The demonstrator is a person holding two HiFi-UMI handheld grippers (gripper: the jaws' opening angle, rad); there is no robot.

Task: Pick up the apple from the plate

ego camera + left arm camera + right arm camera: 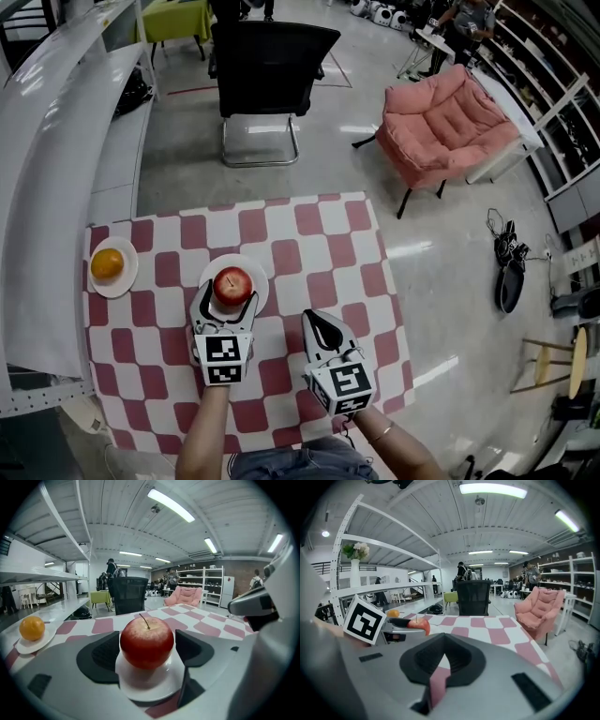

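Red, stemmed apple (pixel 146 641) upright on white plate (pixel 150 686)

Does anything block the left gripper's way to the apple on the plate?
Nothing visible does. The apple sits on its white plate right between the open jaws of the left gripper, with nothing else in the gap. The orange lies apart, to the left.
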